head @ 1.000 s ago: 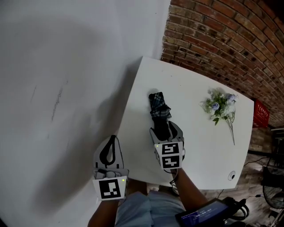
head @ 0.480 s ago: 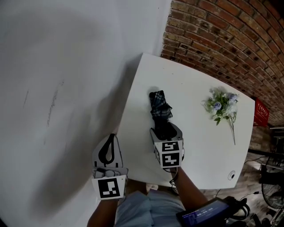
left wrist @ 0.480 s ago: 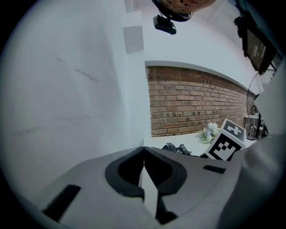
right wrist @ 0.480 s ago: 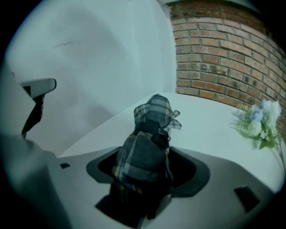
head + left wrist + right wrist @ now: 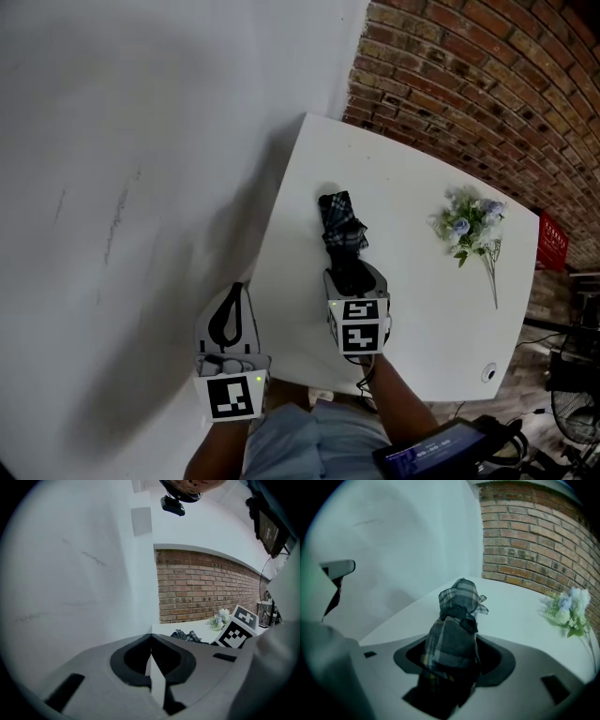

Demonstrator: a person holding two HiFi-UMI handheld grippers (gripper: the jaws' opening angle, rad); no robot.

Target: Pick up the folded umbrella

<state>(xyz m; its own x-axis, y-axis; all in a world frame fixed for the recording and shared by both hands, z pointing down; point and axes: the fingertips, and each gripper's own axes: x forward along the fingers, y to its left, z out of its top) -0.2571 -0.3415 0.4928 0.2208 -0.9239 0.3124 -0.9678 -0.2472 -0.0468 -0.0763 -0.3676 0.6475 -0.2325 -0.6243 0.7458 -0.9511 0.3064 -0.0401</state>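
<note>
My right gripper (image 5: 453, 644) has its two fingers set on either side of the folded umbrella (image 5: 341, 225). The jaws have just been closing, and the dark plaid fabric now fills the gap between them and touches both inner faces, so I read this as a grip on the umbrella's near end. The rest of the umbrella runs away from the jaws along the white table (image 5: 412, 309), lying flat near the table's left edge. Its bunched far end points towards the brick wall (image 5: 487, 84).

My left gripper (image 5: 151, 639) has its fingers together, tip against tip, with nothing between them. It hangs off to the left of the table, well apart from the umbrella, in front of the plain white wall (image 5: 141, 187).

Further out, a small bunch of pale flowers (image 5: 466, 223) lies on the right part of the table, well clear of the umbrella and of both grippers. In the head view the right gripper's marker cube (image 5: 357, 325) sits over the table's near edge, with my forearm behind it.
</note>
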